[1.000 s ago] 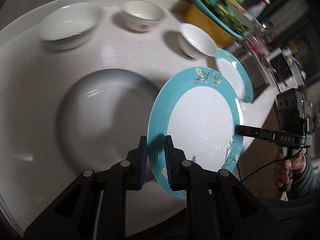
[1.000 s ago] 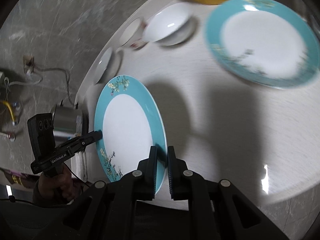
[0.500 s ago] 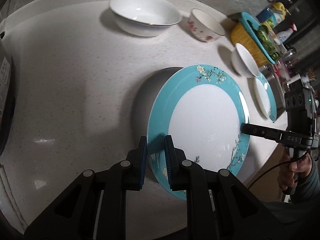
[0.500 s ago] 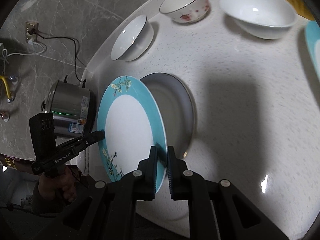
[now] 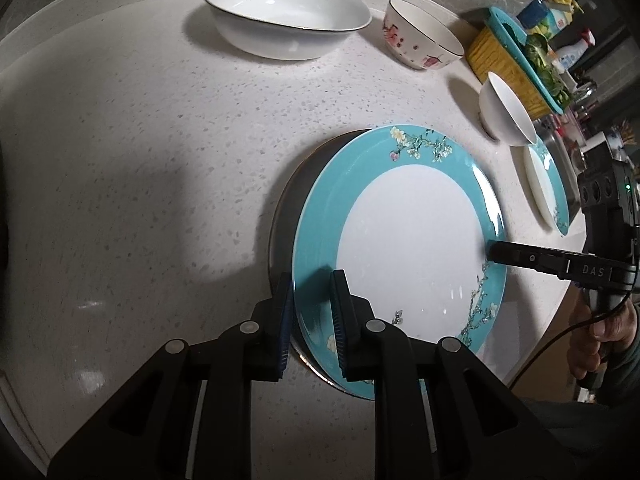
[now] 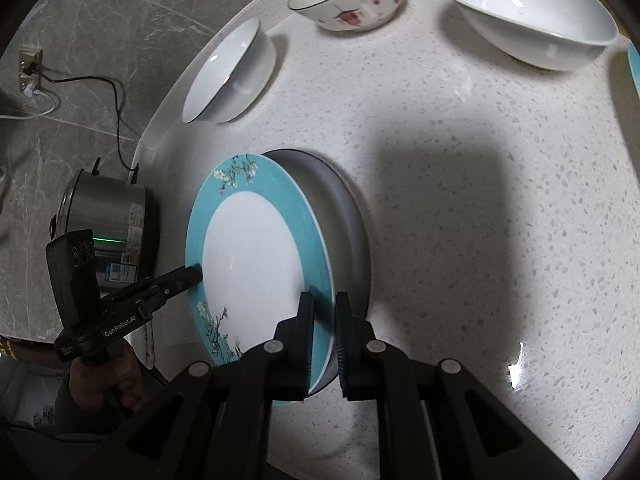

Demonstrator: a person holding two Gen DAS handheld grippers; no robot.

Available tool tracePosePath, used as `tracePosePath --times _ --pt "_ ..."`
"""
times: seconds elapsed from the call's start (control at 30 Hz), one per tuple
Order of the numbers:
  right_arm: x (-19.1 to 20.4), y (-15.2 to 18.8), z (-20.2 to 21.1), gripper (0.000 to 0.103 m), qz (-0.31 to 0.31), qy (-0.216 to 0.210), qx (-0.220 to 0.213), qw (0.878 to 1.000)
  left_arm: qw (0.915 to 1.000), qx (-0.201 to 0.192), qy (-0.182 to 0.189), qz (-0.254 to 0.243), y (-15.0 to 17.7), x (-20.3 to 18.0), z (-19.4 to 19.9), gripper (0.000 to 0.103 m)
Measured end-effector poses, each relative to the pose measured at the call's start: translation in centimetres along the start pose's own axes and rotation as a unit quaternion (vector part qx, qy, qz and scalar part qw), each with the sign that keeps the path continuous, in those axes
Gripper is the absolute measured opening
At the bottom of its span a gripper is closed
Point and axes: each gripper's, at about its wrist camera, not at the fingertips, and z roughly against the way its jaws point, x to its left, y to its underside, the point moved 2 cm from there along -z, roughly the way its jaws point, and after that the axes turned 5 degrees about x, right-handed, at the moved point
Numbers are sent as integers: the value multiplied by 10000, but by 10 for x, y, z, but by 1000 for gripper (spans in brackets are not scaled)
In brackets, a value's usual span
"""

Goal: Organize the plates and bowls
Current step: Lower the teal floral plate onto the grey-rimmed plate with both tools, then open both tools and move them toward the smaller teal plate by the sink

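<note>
Teal-rimmed plate (image 5: 404, 240) clamped by left tool (image 5: 310, 312), right tool (image 6: 322, 320), cooker (image 6: 106, 220) right view only

A home kitchen; a speckled white stone counter (image 5: 140, 152) backed by grey marble wall (image 6: 100, 12), a steel rice cooker (image 6: 106, 220) plugged into a socket (image 6: 30, 70), a basket of greens (image 5: 516, 60), bottles (image 5: 568, 54) beyond.
</note>
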Motion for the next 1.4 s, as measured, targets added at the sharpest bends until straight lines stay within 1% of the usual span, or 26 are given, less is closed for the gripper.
tracePosePath --times 0.13,0.23,0.43,0.5,0.6,0.67,0.73,0.87,0.93,1.0,1.03,1.13,1.27,1.3,1.33,1.4 --pt "-1 2 0 13 -10 25 -28 10000 9999 -26 -87 -86 -7 -16 -6 17" --pt "4 2 -1 13 78 137 -47 9999 9995 -64 -235 -200 -8 -26 -9 17" --pt "24 5 -4 17 548 847 -105 9948 9989 -138 -377 -242 -4 -30 -9 17" --pt "33 5 -7 20 737 1211 -136 9898 9983 -178 -482 -279 -3 -32 -9 17" --pt "47 6 -12 22 995 1760 -204 9791 9976 -222 -585 -301 -3 -32 -8 18" --pt "52 7 -15 22 1093 1966 -246 9741 9971 -243 -651 -322 -3 -29 -8 18" --pt "56 8 -18 23 1175 2140 -269 9694 9954 -249 -829 -421 -3 -31 -10 18" --pt "65 13 -23 24 1413 2642 -310 9536 9925 -293 -1008 -621 -3 -36 -12 19" --pt "67 15 -25 21 1507 2856 -344 9458 9896 -327 -1165 -779 -3 -40 -13 20" --pt "72 17 -29 20 1687 3107 -391 9346 9872 -339 -1264 -907 -2 -44 -15 23" --pt "72 18 -30 20 1714 3167 -406 9320 9868 -348 -1278 -931 -2 -45 -16 24" --pt "72 18 -29 20 1719 3190 -454 9309 9851 -396 -1322 -1025 -1 -46 -17 25" --pt "77 23 -31 22 1889 3375 -589 9203 9831 -437 -1346 -1163 0 -50 -19 33" --pt "77 22 -33 23 1908 3399 -627 9188 9837 -428 -1295 -1169 0 -51 -20 39" --pt "77 23 -33 24 1892 3430 -663 9177 9844 -417 -1256 -1157 0 -50 -19 46" --pt "76 24 -29 41 1792 3485 -726 9172 9857 -413 -1216 -1095 1 -47 -16 51"
